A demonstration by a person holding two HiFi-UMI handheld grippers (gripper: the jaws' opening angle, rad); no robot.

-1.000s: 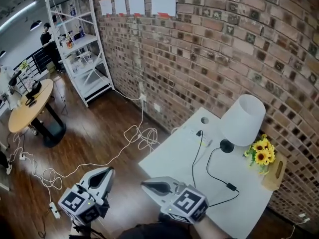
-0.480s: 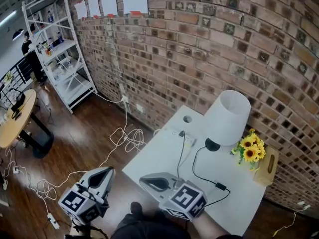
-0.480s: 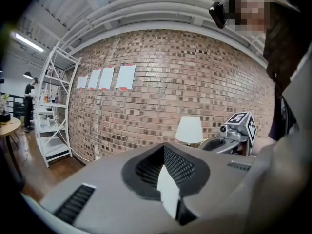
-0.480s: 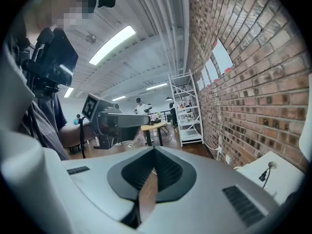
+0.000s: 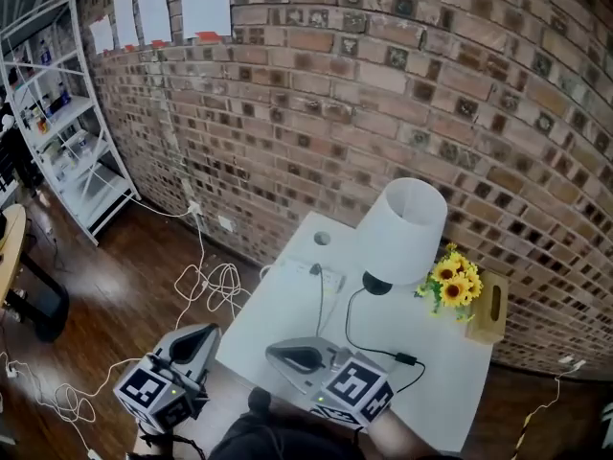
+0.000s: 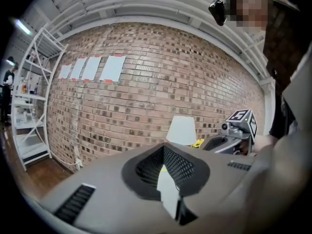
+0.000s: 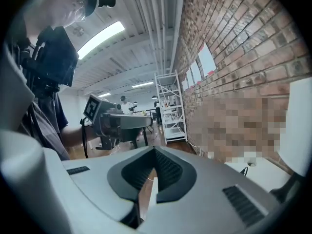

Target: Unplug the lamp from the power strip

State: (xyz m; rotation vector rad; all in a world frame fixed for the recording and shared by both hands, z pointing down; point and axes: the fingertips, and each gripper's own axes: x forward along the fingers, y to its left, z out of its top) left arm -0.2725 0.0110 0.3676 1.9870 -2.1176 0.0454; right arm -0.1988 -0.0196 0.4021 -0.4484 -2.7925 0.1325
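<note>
Head view: plug (image 5: 314, 269) in the power strip (image 5: 328, 279) lies at one o'clock from the nearer right gripper (image 5: 273, 353); it and the left gripper (image 5: 211, 332) are both closed, empty.

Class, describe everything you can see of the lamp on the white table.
The lamp stands upright on the table by the brick wall, next to sunflowers. It has a white tapered shade and a small dark round base. Its black cord loops over the tabletop, with an inline block.
</note>
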